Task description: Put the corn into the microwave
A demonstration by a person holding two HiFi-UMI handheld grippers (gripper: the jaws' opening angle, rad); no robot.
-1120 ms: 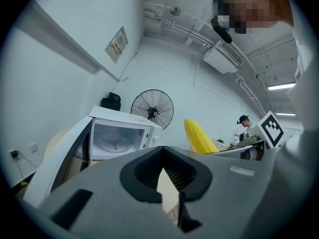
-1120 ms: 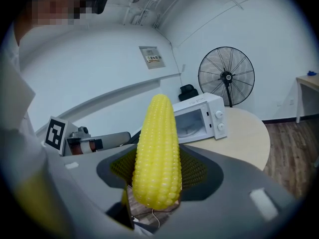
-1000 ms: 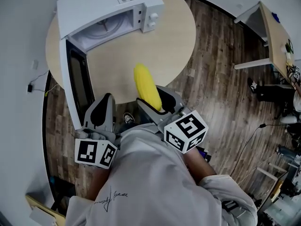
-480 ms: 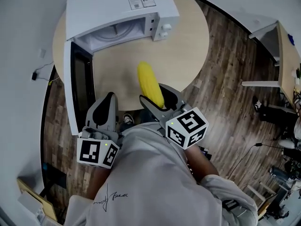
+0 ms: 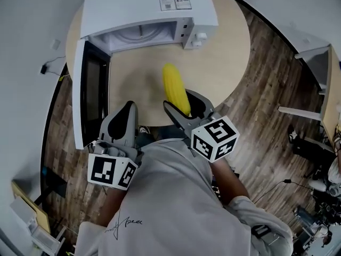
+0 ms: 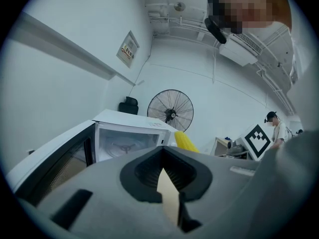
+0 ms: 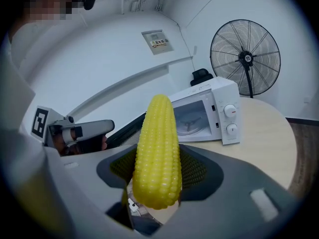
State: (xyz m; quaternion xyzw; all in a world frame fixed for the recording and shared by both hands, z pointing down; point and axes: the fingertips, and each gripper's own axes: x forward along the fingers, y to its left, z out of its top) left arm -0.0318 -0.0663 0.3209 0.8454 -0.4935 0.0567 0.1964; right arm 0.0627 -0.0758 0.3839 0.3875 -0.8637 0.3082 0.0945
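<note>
The yellow corn (image 5: 175, 91) is clamped lengthwise between the jaws of my right gripper (image 5: 184, 105), tip pointing forward over the near edge of the round table (image 5: 226, 63). In the right gripper view the corn (image 7: 156, 148) stands up between the ribbed pads (image 7: 197, 169). The white microwave (image 5: 149, 8) sits at the table's far side with its door (image 5: 88, 97) swung open to the left and its cavity (image 5: 139, 34) showing a glass turntable. My left gripper (image 5: 126, 115) hangs beside the door's lower end, shut and holding nothing. From the left gripper view the corn (image 6: 185, 141) shows past the microwave (image 6: 127, 133).
A standing fan (image 7: 245, 54) is behind the table by the white wall. Wooden floor (image 5: 266, 111) surrounds the table, with another desk (image 5: 326, 84) at the right. A person (image 6: 277, 127) stands far back. The open door juts out past the table's left edge.
Both grippers have moved forward toward the table and the microwave, the right one carrying the corn with it. The microwave door stays open.
</note>
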